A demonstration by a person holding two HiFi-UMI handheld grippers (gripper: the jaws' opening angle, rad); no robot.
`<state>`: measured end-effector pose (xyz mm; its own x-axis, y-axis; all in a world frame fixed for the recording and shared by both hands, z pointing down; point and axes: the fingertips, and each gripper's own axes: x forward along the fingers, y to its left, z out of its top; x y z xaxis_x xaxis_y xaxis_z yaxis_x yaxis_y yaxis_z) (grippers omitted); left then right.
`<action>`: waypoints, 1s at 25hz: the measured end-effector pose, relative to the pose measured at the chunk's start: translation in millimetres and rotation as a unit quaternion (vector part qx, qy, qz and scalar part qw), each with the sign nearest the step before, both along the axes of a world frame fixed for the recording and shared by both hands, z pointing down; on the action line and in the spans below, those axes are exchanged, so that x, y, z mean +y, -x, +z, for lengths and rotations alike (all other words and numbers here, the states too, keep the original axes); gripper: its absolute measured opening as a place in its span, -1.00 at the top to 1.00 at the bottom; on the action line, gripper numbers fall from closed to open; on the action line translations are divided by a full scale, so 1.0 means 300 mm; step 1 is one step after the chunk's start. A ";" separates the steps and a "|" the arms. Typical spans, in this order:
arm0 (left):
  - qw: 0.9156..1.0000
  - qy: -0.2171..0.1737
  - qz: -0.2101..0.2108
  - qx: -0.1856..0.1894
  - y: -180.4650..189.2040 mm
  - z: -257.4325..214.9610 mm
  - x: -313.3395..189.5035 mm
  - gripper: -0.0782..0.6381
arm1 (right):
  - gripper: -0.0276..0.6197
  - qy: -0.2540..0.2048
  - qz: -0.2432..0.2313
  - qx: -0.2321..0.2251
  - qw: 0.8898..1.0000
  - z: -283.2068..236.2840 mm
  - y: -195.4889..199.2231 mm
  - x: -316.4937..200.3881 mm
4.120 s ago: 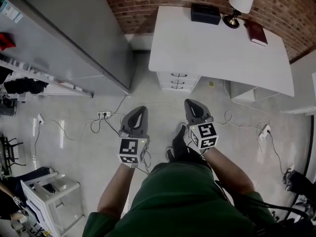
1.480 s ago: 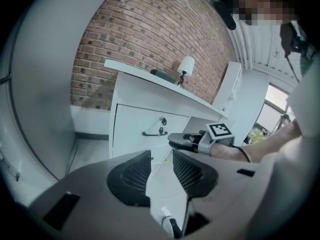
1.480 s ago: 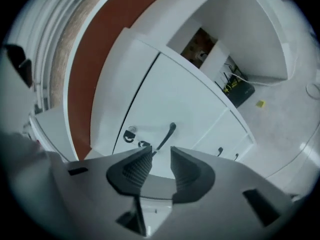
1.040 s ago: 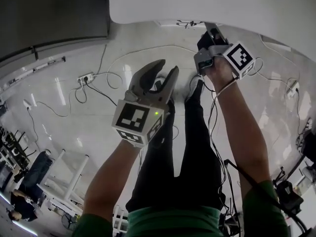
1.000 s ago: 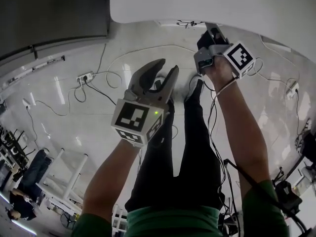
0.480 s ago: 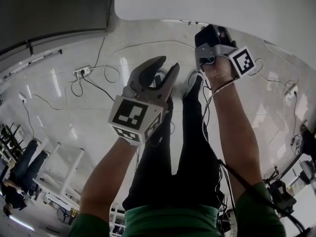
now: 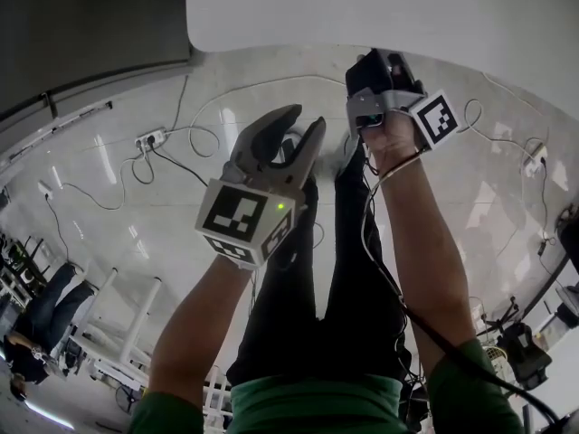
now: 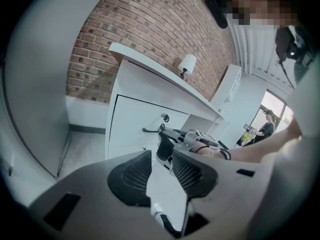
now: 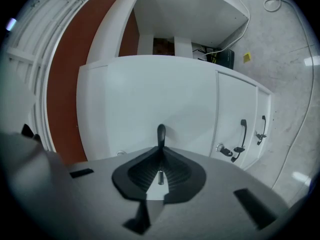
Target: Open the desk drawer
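Note:
The white desk (image 7: pixel 380 7) fills the top of the head view. My right gripper (image 7: pixel 373 66) reaches under the desk's edge to the drawer front. In the right gripper view its jaws are closing, and the dark drawer handle (image 9: pixel 161 133) sits between the pads, which pinch it. The left gripper view shows the drawer unit (image 8: pixel 132 121) from the side, with the right gripper (image 8: pixel 167 143) at the handle (image 8: pixel 149 131). My left gripper (image 7: pixel 288 138) hangs open and empty over the floor, apart from the desk.
Two lower drawers with dark handles (image 9: pixel 243 133) and a key in a lock (image 9: pixel 223 150) sit beside the gripped handle. Cables and a power strip (image 7: pixel 149 138) lie on the floor. A grey cabinet (image 7: pixel 90 16) stands left. A lamp (image 8: pixel 188 64) stands on the desk.
Four seconds ago I stood back from the desk; I am now close to it. Over the last second the right gripper shifted slightly left and rolled. The left gripper barely moved.

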<state>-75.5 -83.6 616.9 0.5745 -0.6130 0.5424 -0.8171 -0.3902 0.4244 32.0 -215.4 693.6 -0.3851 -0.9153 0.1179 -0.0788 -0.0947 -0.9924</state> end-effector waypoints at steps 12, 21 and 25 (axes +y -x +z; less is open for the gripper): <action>1.000 0.016 0.016 0.003 -0.028 0.027 0.096 0.44 | 0.86 0.007 -0.024 -0.006 1.000 0.004 0.005 0.194; 0.999 0.028 0.035 0.006 -0.064 0.029 0.150 0.44 | 0.86 0.023 -0.021 -0.003 1.000 0.015 -0.019 0.284; 0.999 0.029 0.040 0.005 -0.061 -0.007 0.203 0.44 | 0.86 0.021 -0.023 -0.006 0.999 -0.028 -0.011 0.360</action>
<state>-57.2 -22.6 614.8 0.6256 -0.5330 0.5697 -0.7802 -0.4279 0.4564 35.3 -107.3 685.1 -0.4287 -0.8908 0.1507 -0.0713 -0.1329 -0.9886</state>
